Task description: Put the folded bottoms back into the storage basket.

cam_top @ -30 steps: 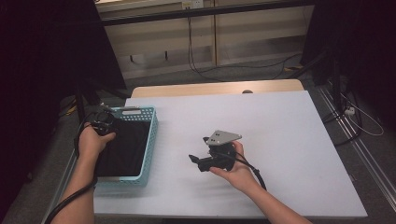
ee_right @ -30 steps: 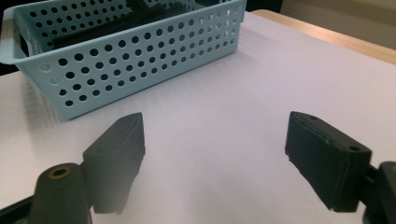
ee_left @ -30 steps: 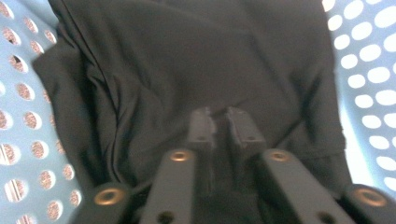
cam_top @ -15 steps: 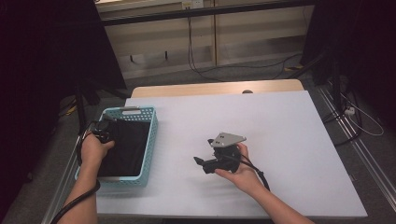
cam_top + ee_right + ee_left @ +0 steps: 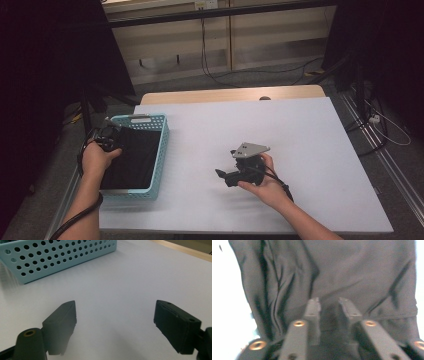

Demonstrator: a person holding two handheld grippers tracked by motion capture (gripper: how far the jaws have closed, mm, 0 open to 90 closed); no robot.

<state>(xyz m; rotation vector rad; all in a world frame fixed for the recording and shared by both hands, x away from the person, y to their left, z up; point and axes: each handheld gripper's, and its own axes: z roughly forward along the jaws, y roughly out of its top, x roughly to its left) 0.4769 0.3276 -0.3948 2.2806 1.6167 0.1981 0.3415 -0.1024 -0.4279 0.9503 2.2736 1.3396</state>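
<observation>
left gripper [image 5: 107,136] drops lower over basket [image 5: 162,145], jaws narrowly apart above dark cloth [image 5: 131,156] inside, probably not pinching | right gripper [image 5: 115,325] shifts slightly, idle, agape on table [image 5: 310,130] | pickup pending

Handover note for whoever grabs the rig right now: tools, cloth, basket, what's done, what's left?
Left tool: over the basket at the table's left, jaws a narrow gap apart on the black cloth; a firm pinch can't be confirmed.
Right tool: jaws wide open, nothing between them, low over the bare white table, pointing toward the basket.
Cloth lies inside the basket, covering most of its floor.
Done: left tool is at the cloth.
Left: probably close on the cloth and lift it out; the right tool looks free to help.
</observation>
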